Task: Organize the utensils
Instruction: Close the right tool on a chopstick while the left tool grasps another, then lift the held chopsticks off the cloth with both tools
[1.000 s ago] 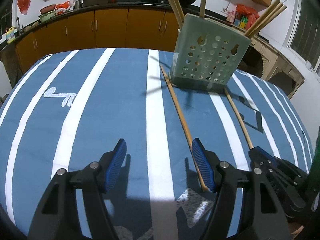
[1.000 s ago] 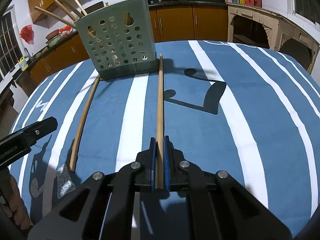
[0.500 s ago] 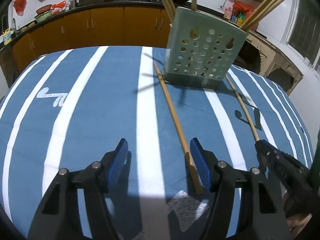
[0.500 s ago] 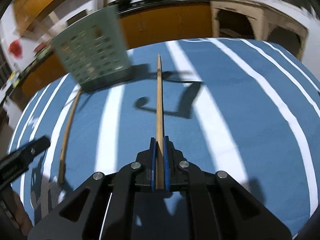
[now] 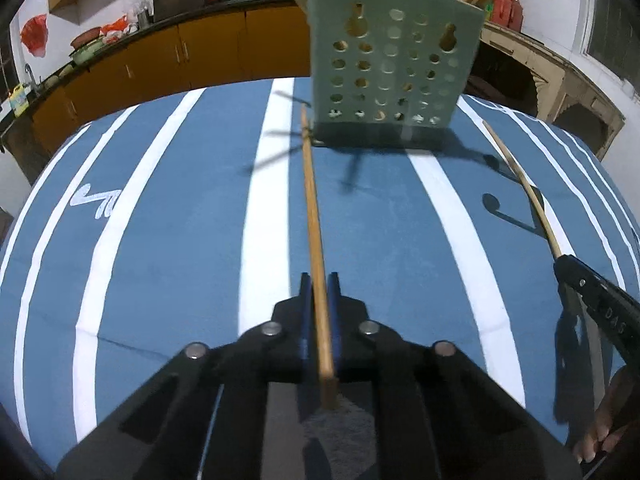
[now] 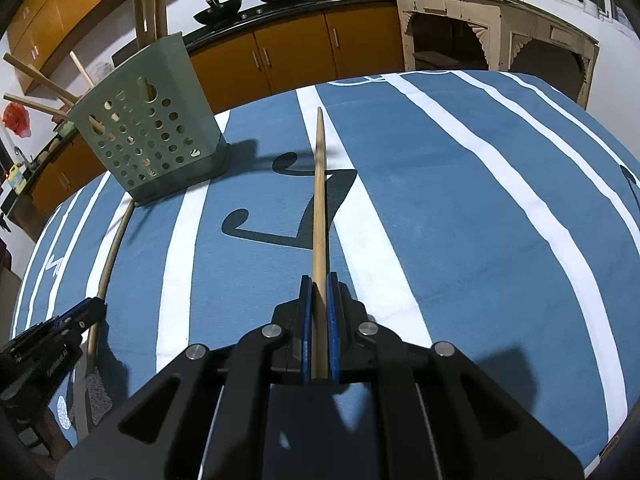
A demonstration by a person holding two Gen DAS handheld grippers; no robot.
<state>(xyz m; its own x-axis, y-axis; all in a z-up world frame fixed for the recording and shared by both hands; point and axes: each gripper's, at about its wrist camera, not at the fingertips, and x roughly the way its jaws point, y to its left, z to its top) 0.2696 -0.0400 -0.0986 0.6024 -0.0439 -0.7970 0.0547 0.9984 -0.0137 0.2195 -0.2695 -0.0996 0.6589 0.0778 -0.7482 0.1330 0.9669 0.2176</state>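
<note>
I am working around the pale green perforated utensil holder [image 5: 394, 74] standing on the tabletop [image 5: 180, 240], which is wearing a blue cloth with white stripes, and I am taking everything from its position. To the holder's left and towards me, I am pinching the left chopstick [image 5: 314, 216] with my left hand-held gripper [image 5: 320, 308]: its blue pads are closed tight on the stick near its thick end, and the thin tip is reaching up to just beside the holder's lower left corner, while the rest of the stick is lying along the cloth. Inside the holder, several more wooden sticks [image 6: 149, 4] are standing and leaning out over its rim. To the holder's right, I am gripping the right chopstick [image 6: 319, 208] with my right hand-held gripper [image 6: 319, 320], its jaws likewise squeezed fully onto the thick end; this stick is pointing away from me, with its tip well clear of the holder's right side and sitting over a white stripe beside a dark music-note print [image 6: 288, 236]. Whether that tip is touching the cloth I cannot tell. Behind the holder, orange kitchen cabinets [image 6: 296, 52] are running along the wall.
</note>
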